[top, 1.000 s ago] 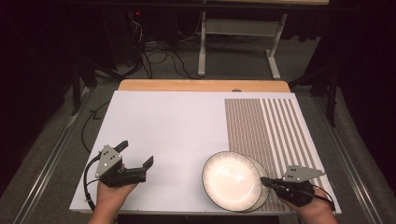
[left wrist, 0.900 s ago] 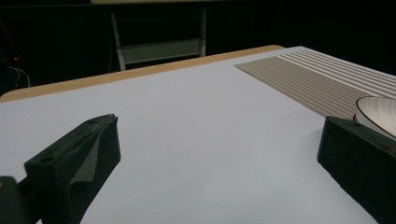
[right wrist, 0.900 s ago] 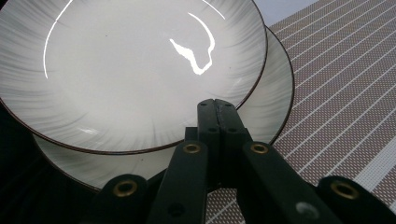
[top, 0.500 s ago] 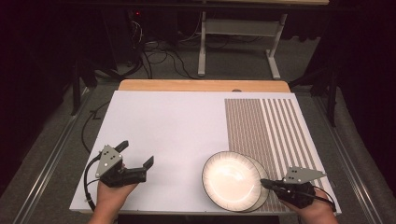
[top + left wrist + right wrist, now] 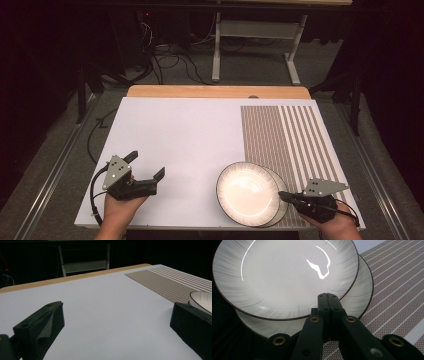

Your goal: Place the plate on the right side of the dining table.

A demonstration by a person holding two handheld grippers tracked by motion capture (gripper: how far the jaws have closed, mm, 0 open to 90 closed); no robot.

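**Glazed plates in a pinch at the tabletop's near edge**

White covering spreads over the tabletop (image 5: 180,145), with a brown-and-white striped mat (image 5: 285,140) along its right side. At the near right, partly on the mat, two shallow plates sit stacked: the upper plate (image 5: 247,189) is shifted left over the lower plate (image 5: 281,207), both pale, glossy and dark-rimmed.

They look like glazed ceramic: stiff, fairly heavy for a one-sided pinch, slick under the pads and liable to chip or break if dropped. The rim nearest the person is the sensible hold, gripped deep enough that the plate cannot swing down.

The right claw (image 5: 327,296) is clenched, its jaws pressed together at the upper plate's near rim; from the right gripper view it cannot be told for certain whether the rim is pinched between them. The left claw (image 5: 147,165) stands released, jaws wide apart over bare covering, well apart from the plates.

Against the picture half a second earlier, nothing has shifted: plates, hands and both claws sit as they did.
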